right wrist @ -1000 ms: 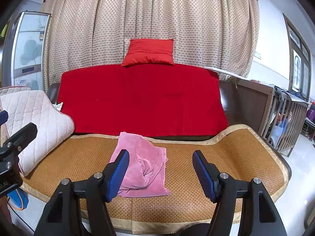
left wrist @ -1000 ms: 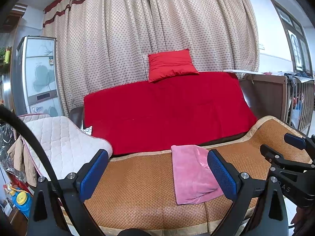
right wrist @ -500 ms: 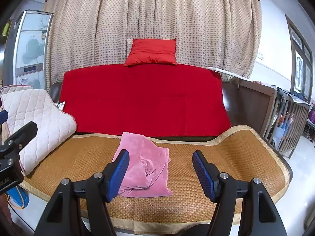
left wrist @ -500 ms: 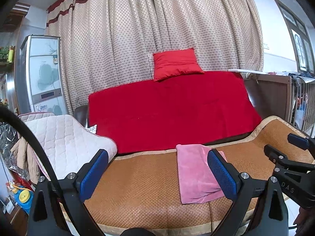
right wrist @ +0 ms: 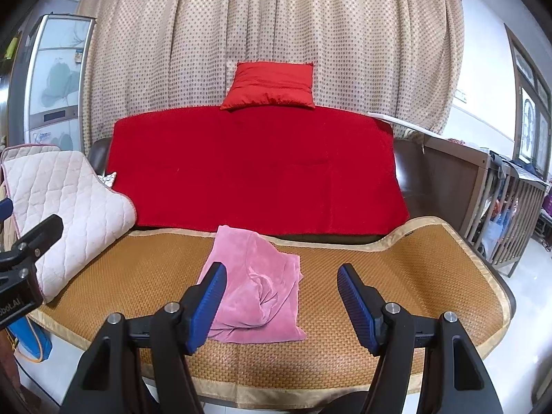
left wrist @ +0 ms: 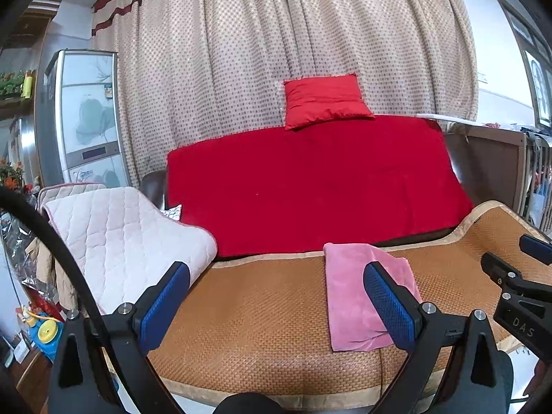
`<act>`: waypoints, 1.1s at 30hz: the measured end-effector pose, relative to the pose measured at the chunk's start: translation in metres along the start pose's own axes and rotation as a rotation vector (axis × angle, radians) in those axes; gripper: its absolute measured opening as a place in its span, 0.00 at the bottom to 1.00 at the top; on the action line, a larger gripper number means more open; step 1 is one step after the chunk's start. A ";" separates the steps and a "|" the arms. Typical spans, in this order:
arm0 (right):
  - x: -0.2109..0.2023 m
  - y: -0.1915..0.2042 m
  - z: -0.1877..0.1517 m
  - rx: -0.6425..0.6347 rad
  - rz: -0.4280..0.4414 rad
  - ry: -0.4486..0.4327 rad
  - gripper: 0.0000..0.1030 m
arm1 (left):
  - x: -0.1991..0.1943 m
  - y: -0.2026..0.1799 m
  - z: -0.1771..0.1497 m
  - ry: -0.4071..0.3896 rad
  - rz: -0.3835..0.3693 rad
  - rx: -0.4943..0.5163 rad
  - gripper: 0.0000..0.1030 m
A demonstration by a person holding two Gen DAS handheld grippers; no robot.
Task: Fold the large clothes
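Note:
A pink garment (right wrist: pixel 257 291) lies folded and a little rumpled on the woven mat (right wrist: pixel 396 276) that covers the sofa seat. In the left wrist view the same pink garment (left wrist: pixel 348 286) sits right of centre on the mat (left wrist: pixel 258 303). My left gripper (left wrist: pixel 276 307) hangs in front of the seat, open, with nothing between its blue pads. My right gripper (right wrist: pixel 281 305) is open too, held short of the garment, empty. Each view catches the other gripper's black frame at its edge.
A red cover (right wrist: pixel 255 169) drapes the sofa back with a red cushion (right wrist: pixel 272 84) on top. A quilted white pad (right wrist: pixel 65 207) covers the left armrest. A dotted curtain (right wrist: pixel 276 27) hangs behind, a tall appliance (left wrist: pixel 82 120) at left, a wooden crib (right wrist: pixel 510 200) at right.
Both grippers stay open and empty and the garment has not moved. The left wrist view has swung a little, so the sofa sits slightly further right and lower in it.

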State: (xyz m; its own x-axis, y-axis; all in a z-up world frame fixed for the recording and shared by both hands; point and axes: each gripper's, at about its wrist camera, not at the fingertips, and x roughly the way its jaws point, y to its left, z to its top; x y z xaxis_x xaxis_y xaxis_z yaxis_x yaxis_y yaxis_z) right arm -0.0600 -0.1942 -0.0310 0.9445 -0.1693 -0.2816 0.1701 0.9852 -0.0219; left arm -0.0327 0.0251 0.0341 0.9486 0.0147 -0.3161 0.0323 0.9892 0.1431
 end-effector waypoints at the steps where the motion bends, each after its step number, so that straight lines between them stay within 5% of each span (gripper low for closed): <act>1: 0.002 0.000 0.000 0.002 0.006 0.006 0.68 | 0.002 0.001 0.000 0.005 0.005 -0.004 0.97; 22: 0.023 0.011 -0.013 0.039 0.051 0.073 0.68 | 0.023 0.017 -0.017 0.069 0.077 -0.055 0.97; 33: 0.042 0.015 -0.014 0.052 0.051 0.099 0.68 | 0.042 0.015 -0.023 0.099 0.053 -0.063 0.97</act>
State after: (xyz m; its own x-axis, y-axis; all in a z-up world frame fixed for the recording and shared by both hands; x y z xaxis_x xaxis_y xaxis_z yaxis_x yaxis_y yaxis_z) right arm -0.0220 -0.1858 -0.0560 0.9204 -0.1127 -0.3745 0.1391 0.9893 0.0442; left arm 0.0007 0.0434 0.0017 0.9126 0.0785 -0.4014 -0.0399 0.9938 0.1036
